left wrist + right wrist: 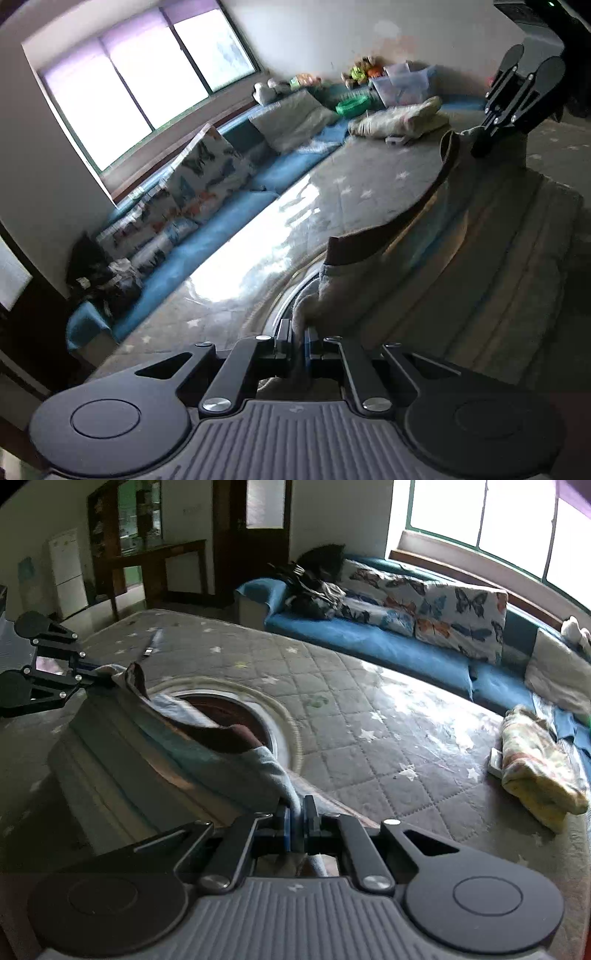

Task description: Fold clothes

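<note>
A striped grey and light blue garment (491, 254) with a brown neckband hangs stretched in the air between both grippers, above the quilted mattress. My left gripper (297, 338) is shut on one top corner of it. My right gripper (295, 812) is shut on the other corner. In the left wrist view the right gripper (480, 146) shows at the upper right, pinching the cloth. From the right wrist, the left gripper (94, 675) appears at the left edge holding the garment (147, 738). The brown collar opening (229, 720) faces upward.
The grey star-patterned mattress (351, 686) lies below. A folded floral cloth (535, 771) rests on its right side, and a small blue and white object (151, 646) lies farther off. A blue sofa with butterfly cushions (443, 609) runs under the window. A dark wooden desk (147, 561) stands behind.
</note>
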### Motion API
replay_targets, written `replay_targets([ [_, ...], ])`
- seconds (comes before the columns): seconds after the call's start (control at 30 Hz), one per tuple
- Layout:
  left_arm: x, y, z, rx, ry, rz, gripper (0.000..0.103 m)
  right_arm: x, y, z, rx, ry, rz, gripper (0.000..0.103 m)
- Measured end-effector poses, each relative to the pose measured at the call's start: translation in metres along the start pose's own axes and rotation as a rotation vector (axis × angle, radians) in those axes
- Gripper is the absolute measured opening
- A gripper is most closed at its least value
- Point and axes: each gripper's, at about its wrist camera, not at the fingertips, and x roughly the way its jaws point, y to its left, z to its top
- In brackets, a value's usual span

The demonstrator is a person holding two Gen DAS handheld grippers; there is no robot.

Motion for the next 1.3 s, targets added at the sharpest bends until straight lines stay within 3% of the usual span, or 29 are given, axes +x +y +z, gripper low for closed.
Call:
replay_targets([
  [0.2, 0.055, 0.014, -0.003, -0.027, 0.071, -0.027, 0.012, 0.045, -0.026, -0.004, 0.099, 0.041, -0.006, 0.010],
  [0.33, 0.076, 0.015, -0.012, -0.075, 0.102, -0.022, 0.021, 0.058, -0.039, -0.010, 0.175, 0.023, -0.023, 0.025],
  [0.4, 0.081, 0.019, -0.016, -0.101, 0.109, -0.019, 0.024, 0.057, -0.048, -0.014, 0.244, -0.001, -0.021, 0.026],
  [0.47, 0.084, 0.023, -0.018, -0.126, 0.117, 0.003, 0.029, 0.051, -0.055, -0.015, 0.288, -0.028, -0.029, 0.033],
  [0.53, 0.082, 0.027, -0.019, -0.147, 0.116, 0.050, 0.037, 0.042, -0.060, -0.018, 0.316, -0.057, -0.048, 0.033],
  [0.77, 0.069, 0.050, -0.023, -0.333, 0.136, 0.202, 0.035, 0.002, -0.081, -0.051, 0.437, -0.105, -0.124, 0.033],
  [0.9, 0.041, 0.039, -0.018, -0.384, 0.067, 0.158, 0.035, -0.003, -0.083, -0.072, 0.469, -0.087, -0.104, 0.033],
  [1.03, 0.028, 0.018, -0.008, -0.395, 0.030, 0.050, 0.035, 0.010, -0.081, -0.071, 0.477, -0.089, -0.092, 0.033],
  [1.23, 0.041, 0.007, 0.005, -0.416, 0.040, -0.047, 0.031, 0.031, -0.079, -0.069, 0.490, -0.093, -0.075, 0.033],
  [1.27, 0.045, 0.006, 0.005, -0.418, 0.046, -0.053, 0.031, 0.035, -0.078, -0.069, 0.492, -0.094, -0.072, 0.031],
  [1.3, 0.049, 0.004, 0.006, -0.421, 0.052, -0.059, 0.031, 0.038, -0.078, -0.069, 0.494, -0.094, -0.069, 0.020],
])
